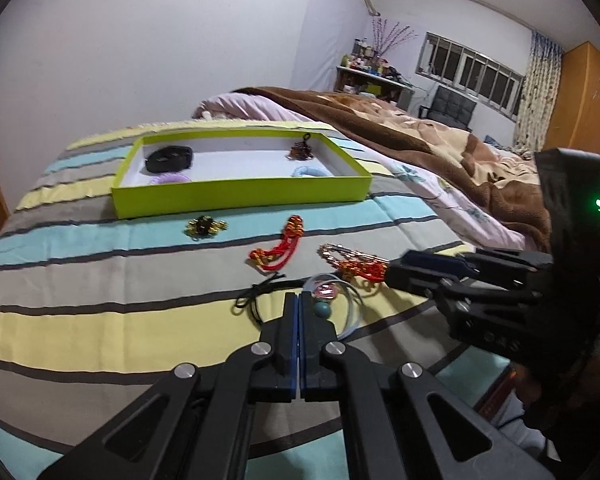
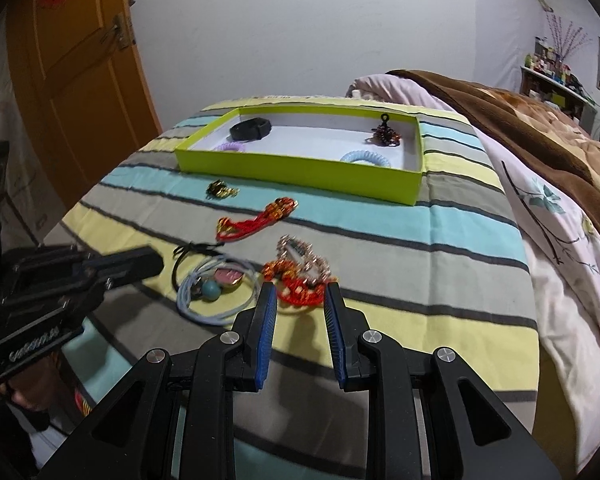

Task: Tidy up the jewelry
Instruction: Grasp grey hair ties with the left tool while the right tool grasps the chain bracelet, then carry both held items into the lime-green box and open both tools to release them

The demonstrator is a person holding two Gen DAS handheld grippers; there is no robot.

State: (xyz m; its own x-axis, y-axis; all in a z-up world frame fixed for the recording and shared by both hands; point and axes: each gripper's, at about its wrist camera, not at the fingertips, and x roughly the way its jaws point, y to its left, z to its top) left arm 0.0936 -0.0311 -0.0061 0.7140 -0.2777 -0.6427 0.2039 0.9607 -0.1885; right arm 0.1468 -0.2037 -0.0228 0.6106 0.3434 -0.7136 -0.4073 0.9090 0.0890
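The left claw (image 1: 299,300) had its jaws pressed flat together, tips down on the striped bedspread (image 1: 100,320) at the near rim of the pale hair ring with the teal bead (image 1: 323,310). Whether a strand of that ring was pinched between the pads could not be told — the bead and pink charm sat just at one o'clock from the tips, touching or nearly so.

The right claw (image 2: 300,300) stood with jaws apart and nothing between them. The tangle of red cord and silver chain (image 2: 300,276) lay straight ahead at twelve o'clock, just beyond the tips, its red loop reaching toward the gap. The tangle's long axis ran away from the claw, roughly from six to twelve, so the jaws would straddle it across its narrow width. That claw was plainly the nearer one to this piece; the left claw's reach sat at nine o'clock of it, beside the hair ring.

The green tray (image 2: 300,178) waited well beyond at twelve o'clock, holding a black band (image 2: 250,128), a dark beaded piece (image 2: 386,134) and two coil ties — the likely destination for both picks.
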